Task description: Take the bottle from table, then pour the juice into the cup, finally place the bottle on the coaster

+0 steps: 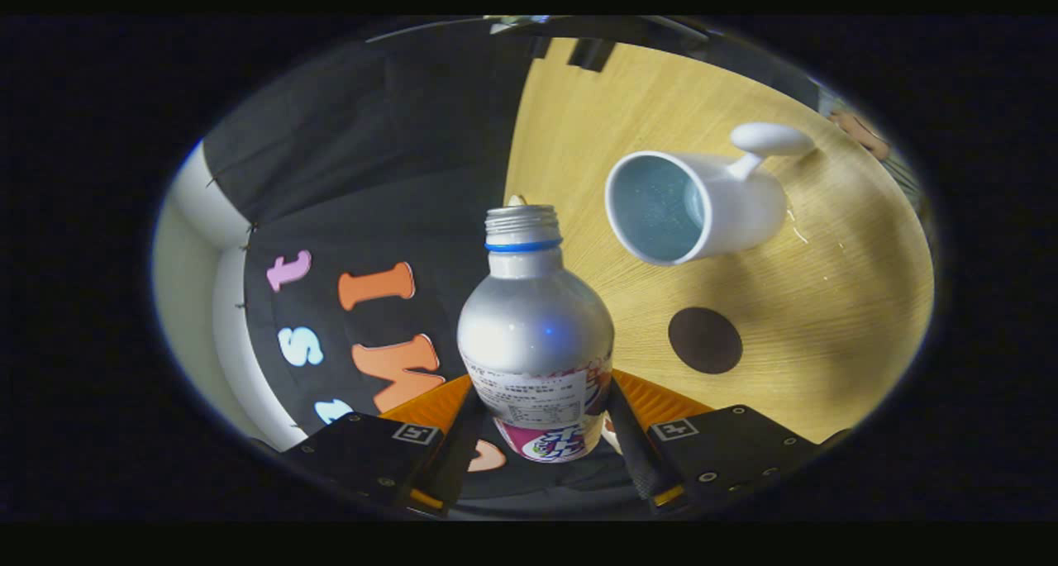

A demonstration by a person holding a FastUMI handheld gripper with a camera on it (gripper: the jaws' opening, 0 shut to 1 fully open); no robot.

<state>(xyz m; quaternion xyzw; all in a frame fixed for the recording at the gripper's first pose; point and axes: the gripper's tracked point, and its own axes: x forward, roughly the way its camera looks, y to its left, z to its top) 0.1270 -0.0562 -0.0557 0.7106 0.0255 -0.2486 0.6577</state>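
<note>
**Bottle clamped, view rolled sideways**

Booth wall (pixel 347 169) on the left: black cloth, a pale panel at its far edge. The whole view is rolled, so the wall sits beside the counter (pixel 826 302) instead of behind it.

Centre: my fingers (pixel 537 421) are clamped on the bottle (pixel 536 335), one pressing each side of its labelled lower body. Silver metal bottle, rounded shoulder, blue ring under a threaded neck, cap off. The neck points away from me, along the seam where cloth meets wood.

Right of the neck, beyond my fingers: the white cup (pixel 702 206) on the wood-grain counter, its mouth turned towards me, pale blue inside, handle on its far side. Cannot tell whether anything is in it. A few small shiny specks on the wood beside it.

Nearer me, below the cup and just right of the bottle's body: a dark round coaster (pixel 704 340), flat on the counter, bare, well apart from the cup.
</note>
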